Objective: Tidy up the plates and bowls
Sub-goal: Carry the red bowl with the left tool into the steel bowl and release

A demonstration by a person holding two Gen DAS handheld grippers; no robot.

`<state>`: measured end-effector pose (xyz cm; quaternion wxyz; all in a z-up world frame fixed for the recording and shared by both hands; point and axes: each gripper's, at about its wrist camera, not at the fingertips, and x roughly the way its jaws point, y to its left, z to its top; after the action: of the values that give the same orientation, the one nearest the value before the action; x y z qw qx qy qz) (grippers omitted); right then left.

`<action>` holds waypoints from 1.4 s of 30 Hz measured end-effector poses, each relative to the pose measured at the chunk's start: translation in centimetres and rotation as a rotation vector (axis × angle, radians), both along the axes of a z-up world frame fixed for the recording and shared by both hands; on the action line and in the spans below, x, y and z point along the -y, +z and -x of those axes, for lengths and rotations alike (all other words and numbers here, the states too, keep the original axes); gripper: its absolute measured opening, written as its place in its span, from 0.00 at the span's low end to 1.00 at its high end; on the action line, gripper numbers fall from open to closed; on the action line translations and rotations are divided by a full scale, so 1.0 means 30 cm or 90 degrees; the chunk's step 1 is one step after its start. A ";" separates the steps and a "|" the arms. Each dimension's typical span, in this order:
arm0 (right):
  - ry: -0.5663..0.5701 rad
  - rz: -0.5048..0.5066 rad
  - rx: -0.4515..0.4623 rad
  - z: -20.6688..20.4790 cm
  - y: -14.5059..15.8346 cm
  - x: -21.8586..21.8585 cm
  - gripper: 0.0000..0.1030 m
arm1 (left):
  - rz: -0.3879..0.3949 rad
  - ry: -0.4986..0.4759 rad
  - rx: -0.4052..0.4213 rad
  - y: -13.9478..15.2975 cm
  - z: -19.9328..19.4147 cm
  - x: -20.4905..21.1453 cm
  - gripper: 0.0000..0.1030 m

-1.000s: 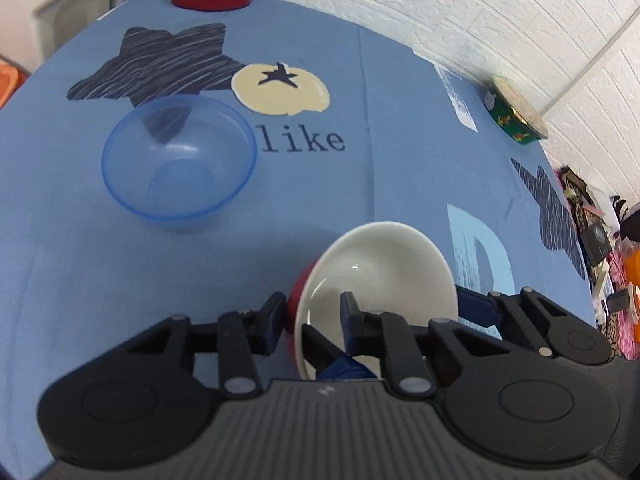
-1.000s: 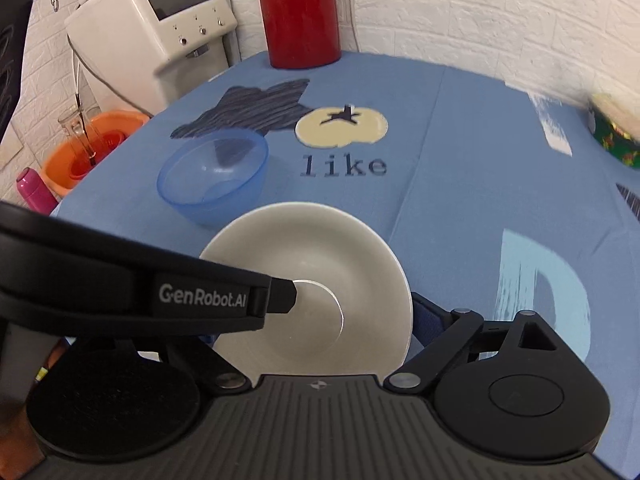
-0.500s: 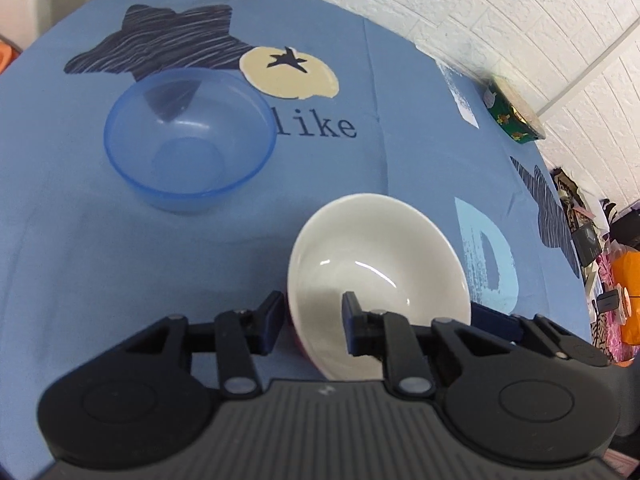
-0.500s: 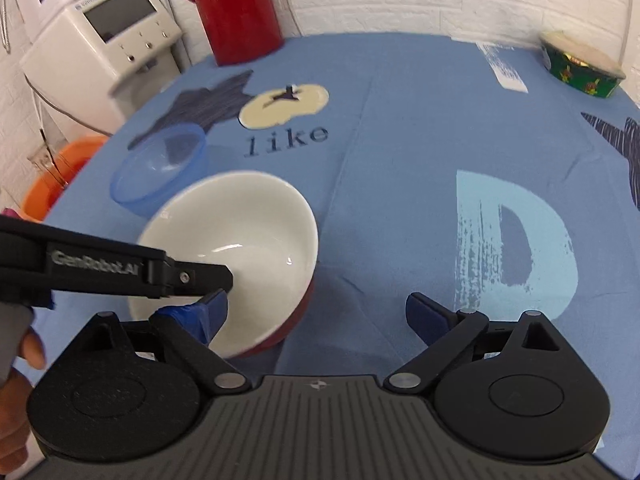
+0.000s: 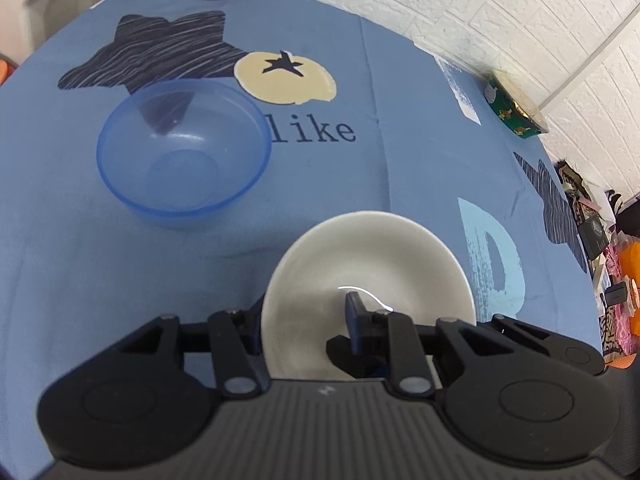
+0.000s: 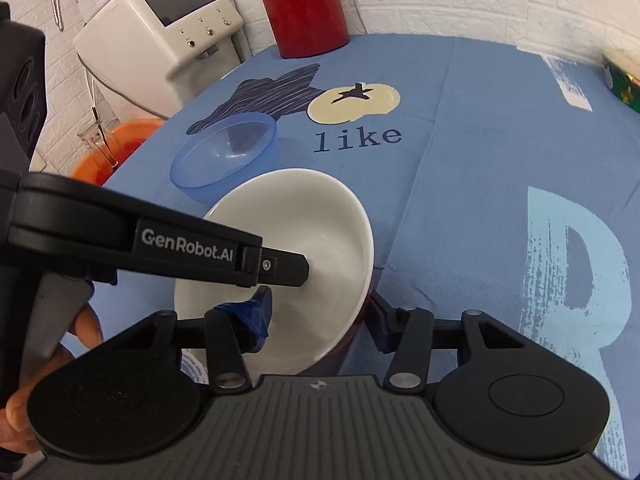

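Note:
A white bowl [image 5: 372, 256] with a red outside hangs tilted above the blue tablecloth. My left gripper [image 5: 306, 308] is shut on its near rim, one finger inside and one behind the wall. In the right wrist view the same white bowl [image 6: 300, 208] sits between the fingers of my right gripper [image 6: 318, 308], which has closed on its near right wall: the taped finger is inside and the other is against the red outside. The left gripper's finger [image 6: 280, 266] reaches in from the left. A clear blue bowl [image 5: 184, 148] [image 6: 224, 156] stands upright on the cloth, beyond and left of the white one.
A red thermos [image 6: 304, 4] stands at the table's far edge, and a green tin [image 5: 516, 110] at the far right. Off the table's left side are a white appliance [image 6: 160, 28] and an orange basin [image 6: 116, 148]. A person's hand [image 6: 16, 404] holds the left gripper.
The right gripper's fingers, wide open half a second ago, have closed in around the white bowl's wall. The left gripper keeps its hold, and the bowl sits closer to the blue bowl.

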<state>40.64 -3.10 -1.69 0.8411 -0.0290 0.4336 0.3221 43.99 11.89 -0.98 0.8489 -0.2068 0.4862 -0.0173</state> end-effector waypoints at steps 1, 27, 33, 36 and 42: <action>0.002 0.009 0.002 0.006 0.002 -0.007 0.34 | -0.002 -0.002 -0.002 0.001 0.003 0.002 0.21; -0.046 0.070 0.037 0.028 0.033 0.036 0.41 | 0.014 -0.006 0.033 0.026 0.070 -0.027 0.25; -0.040 0.082 0.040 0.003 -0.001 0.046 0.44 | 0.011 -0.019 0.028 0.013 0.065 -0.023 0.28; -0.012 0.087 0.070 0.001 -0.005 0.036 0.49 | 0.011 -0.028 0.024 0.004 0.070 -0.024 0.35; -0.014 0.142 0.098 0.015 0.010 -0.005 0.56 | -0.002 -0.032 0.032 -0.008 0.082 -0.014 0.40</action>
<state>40.19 -2.96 -1.39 0.8670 -0.1422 0.4013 0.2590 41.53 12.31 -1.22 0.8604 -0.1925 0.4699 -0.0432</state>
